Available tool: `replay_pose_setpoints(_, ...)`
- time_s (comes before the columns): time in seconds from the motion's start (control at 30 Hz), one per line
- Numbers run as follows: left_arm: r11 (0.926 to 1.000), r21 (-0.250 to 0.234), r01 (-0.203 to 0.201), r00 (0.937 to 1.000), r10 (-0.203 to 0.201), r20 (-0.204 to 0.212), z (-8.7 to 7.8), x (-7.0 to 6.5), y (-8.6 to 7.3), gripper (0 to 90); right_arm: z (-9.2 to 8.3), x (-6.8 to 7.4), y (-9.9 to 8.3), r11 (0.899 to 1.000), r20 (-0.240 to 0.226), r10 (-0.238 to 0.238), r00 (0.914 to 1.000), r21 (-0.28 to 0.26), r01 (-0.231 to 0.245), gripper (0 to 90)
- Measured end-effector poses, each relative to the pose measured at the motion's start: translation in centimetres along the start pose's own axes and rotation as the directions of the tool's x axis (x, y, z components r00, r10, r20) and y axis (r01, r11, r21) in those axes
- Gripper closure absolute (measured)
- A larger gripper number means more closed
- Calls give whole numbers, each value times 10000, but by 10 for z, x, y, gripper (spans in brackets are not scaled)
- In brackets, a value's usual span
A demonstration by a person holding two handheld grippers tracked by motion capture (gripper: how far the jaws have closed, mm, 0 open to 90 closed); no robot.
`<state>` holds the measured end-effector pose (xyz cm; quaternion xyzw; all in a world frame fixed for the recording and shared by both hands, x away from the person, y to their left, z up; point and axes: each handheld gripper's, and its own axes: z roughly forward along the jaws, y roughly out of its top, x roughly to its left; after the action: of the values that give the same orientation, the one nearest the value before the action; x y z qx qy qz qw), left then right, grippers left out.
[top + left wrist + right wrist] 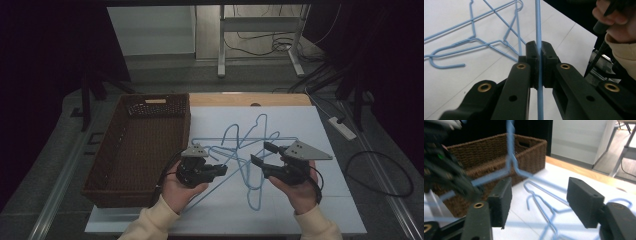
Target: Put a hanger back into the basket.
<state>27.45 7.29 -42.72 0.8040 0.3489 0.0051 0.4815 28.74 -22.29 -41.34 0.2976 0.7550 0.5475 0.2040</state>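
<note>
- Blue-coated wire makes up the hangers (240, 150); the one in hand (538, 37) runs straight up between the left gripper's (220, 170) fingers (532, 52), which are clamped tight on its long straight rod.
- The right gripper (260, 152) has its fingers (501, 197) well apart with nothing pressed between them; a blurred bend of the held hanger hangs just ahead of its near finger, the rest of the pile lies on the white table (325, 130) beyond its fingertips.
- Handling, as I judge it: thin wire, light, springy rather than rigid, with a smooth coating that may slip or swivel in a single pinch. The hooks and shoulders interlock, so lifting one could drag a neighbour along.
- Best hold looks like a straight run of rod, away from the twisted neck; a second pinch by the right gripper farther along would stop it from swinging.
- Count: about three hangers, though the tangle makes that uncertain; one brown woven basket (140, 140) beyond the left gripper's outer side; two grippers.
</note>
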Motion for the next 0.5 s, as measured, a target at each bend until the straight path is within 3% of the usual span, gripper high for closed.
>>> replay_pose_setpoints(0.2, 9994, -327, 125, 9999, -122, 98, -9, 2, 2, 863, -19, -19, -27, 9996, 170, 246, 9996, 140, -249, 301)
replay_pose_setpoints(0.5, 9943, -1060, -59, 9999, 73, 133, -36, 1, 10, 863, -28, -29, -47, 9977, 420, 275, 9987, 601, -300, 296)
